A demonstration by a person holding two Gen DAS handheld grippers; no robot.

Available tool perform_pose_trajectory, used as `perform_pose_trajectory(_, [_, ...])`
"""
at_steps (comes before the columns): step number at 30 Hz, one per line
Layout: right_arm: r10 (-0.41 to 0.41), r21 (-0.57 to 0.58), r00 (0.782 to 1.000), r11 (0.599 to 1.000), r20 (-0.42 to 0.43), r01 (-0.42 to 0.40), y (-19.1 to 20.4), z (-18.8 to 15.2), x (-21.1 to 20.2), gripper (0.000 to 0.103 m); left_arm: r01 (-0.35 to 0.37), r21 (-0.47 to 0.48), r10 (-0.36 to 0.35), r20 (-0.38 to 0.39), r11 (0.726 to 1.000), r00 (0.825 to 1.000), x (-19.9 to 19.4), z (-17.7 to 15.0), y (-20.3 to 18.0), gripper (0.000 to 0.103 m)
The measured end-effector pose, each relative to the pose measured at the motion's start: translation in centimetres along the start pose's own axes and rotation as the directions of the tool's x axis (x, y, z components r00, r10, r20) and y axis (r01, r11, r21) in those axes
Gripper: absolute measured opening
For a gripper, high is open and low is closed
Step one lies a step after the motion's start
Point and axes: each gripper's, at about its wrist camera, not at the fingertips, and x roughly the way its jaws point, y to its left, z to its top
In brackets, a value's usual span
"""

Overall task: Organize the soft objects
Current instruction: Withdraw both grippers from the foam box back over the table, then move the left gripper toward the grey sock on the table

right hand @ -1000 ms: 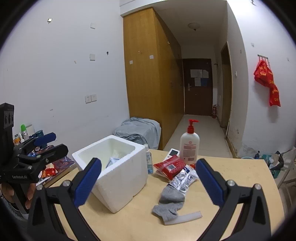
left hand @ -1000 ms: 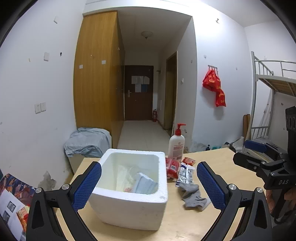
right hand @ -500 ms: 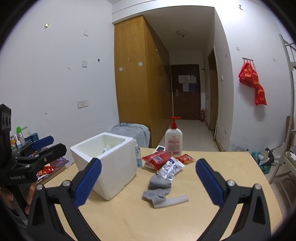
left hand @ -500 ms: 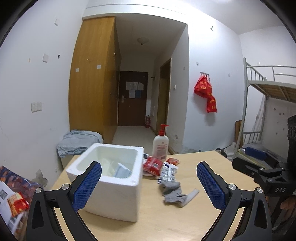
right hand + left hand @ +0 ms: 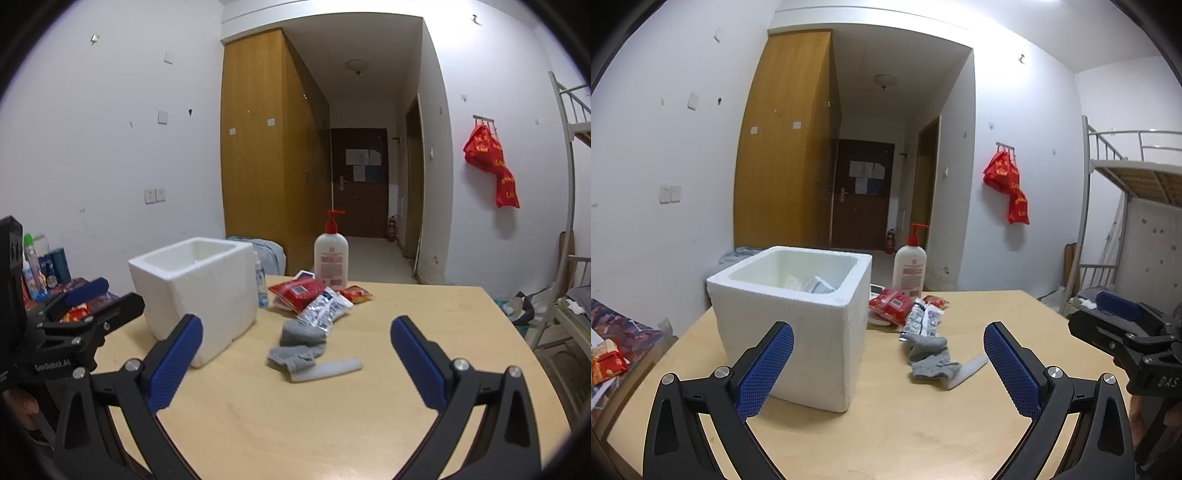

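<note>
Left hand-held gripper [image 5: 888,363] spread wide, empty, hovering over the desk [image 5: 923,424] just in front of the white foam box [image 5: 790,317]. Right hand-held gripper [image 5: 295,360] likewise spread and empty, off to the right of the box. Grey sock [image 5: 299,345] crumpled on the desk right of the box, touching a white tube [image 5: 325,369] and a silver packet [image 5: 325,308]. Red packet [image 5: 297,290] and pump bottle [image 5: 331,258] behind the sock, right of the box. Some wrapped items lying inside the box [image 5: 818,284].
</note>
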Motion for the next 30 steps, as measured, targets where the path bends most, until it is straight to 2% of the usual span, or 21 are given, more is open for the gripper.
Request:
perform_pose_trajectory(14, [-0.005, 0.032, 0.999, 0.999, -0.047, 0.006, -1.3, -1.9, -0.1, 0.103, -0.007, 0.029, 0.007, -0.006, 1.000, 1.000, 0.0, -2.9, -1.3, 0.103])
perform_pose_trajectory(30, [0.000, 0.047, 0.997, 0.999, -0.074, 0.003, -1.9, -2.1, 0.3, 0.103, 0.014, 0.016, -0.013, -0.051, 1.000, 0.999, 1.0, -3.1, -1.7, 0.103])
